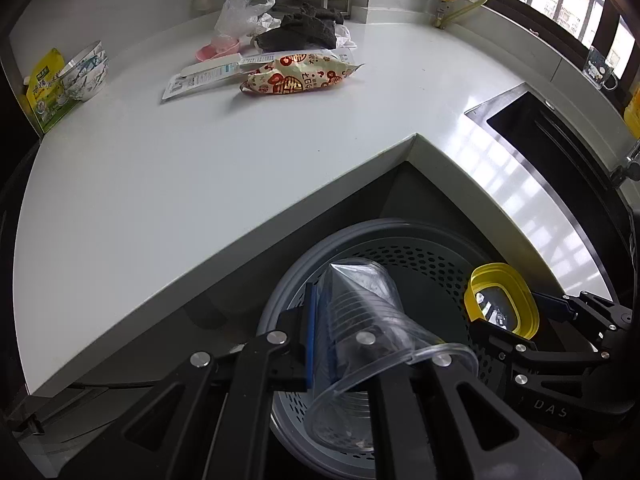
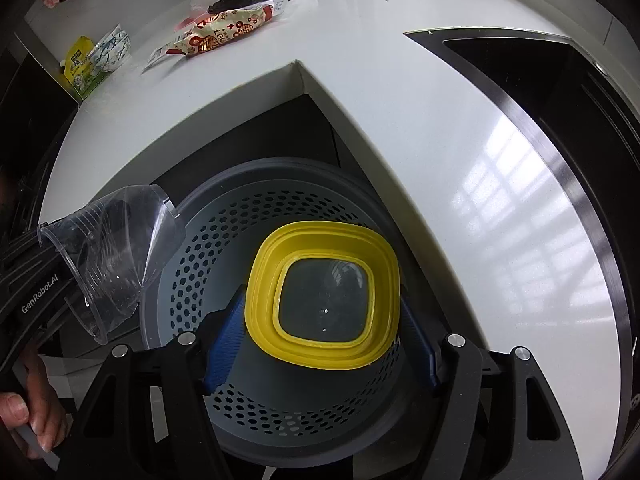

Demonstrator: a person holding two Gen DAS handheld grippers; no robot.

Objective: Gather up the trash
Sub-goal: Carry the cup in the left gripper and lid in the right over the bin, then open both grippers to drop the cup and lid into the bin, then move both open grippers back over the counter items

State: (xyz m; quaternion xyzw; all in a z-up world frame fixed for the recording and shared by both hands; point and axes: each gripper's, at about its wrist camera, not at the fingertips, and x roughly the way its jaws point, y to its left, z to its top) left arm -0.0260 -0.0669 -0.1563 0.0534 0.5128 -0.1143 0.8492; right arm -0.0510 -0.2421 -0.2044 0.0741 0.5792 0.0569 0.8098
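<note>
While you hold both claws over the grey perforated bin (image 2: pixel 224 248) that sits below the inner corner of the white desk (image 1: pixel 160 184), each one carries a piece of trash. Your left claw (image 1: pixel 320 320) is pinched tight on the wall of a clear plastic cup (image 1: pixel 360 320); the blue pads squeeze one side of it flat, and the cup lies tilted with its open rim toward the camera, hanging above the bin's mouth. From the right wrist view the same cup (image 2: pixel 116 256) shows at the left edge of the bin, over its rim. Your right claw (image 2: pixel 320 340) stands wide, its blue pads (image 2: pixel 226 340) set against the two sides of a yellow-rimmed container (image 2: pixel 324 292) with a clear middle, so it is clamped on that container, which hangs almost centred over the bin's opening. In the left wrist view that container (image 1: pixel 500 304) appears to the right of the cup, also above the bin. More litter lies back on the desk, well apart from both claws: a red-and-cream snack packet (image 1: pixel 296 76), a flat white package (image 1: pixel 208 76) just beside it, a crumpled clear plastic bag (image 1: pixel 244 8), and a dark cloth (image 1: pixel 304 28). A steel sink (image 2: pixel 560 120) is sunk into the desk to the right.
</note>
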